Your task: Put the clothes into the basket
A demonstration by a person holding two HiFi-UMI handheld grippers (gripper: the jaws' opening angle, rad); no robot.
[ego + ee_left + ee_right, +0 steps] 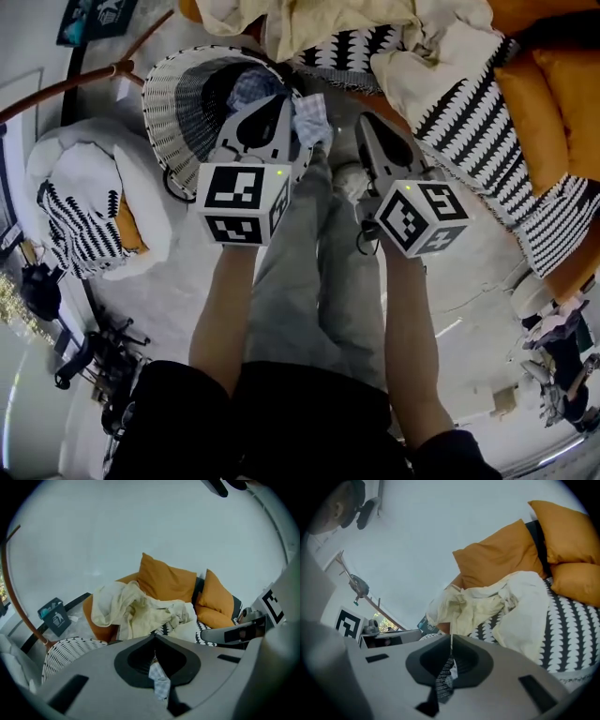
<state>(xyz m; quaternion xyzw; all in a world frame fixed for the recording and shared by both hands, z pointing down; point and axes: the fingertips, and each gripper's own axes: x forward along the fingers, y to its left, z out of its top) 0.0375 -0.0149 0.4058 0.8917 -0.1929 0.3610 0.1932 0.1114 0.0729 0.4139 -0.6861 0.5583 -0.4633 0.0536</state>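
The left gripper [281, 101] and right gripper [364, 122] are both clamped on the checked cloth [312, 117]. I would hold firm, carry it over the basket [178, 103] just ahead, then release.

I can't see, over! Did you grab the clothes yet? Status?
Left gripper, right gripper: fingers shut on checked cloth. Cloth beside basket rim. Nothing blocking.

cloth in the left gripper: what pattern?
Pale blue-and-white check. The cloth shows best in the left gripper view, pinched between the shut jaws.
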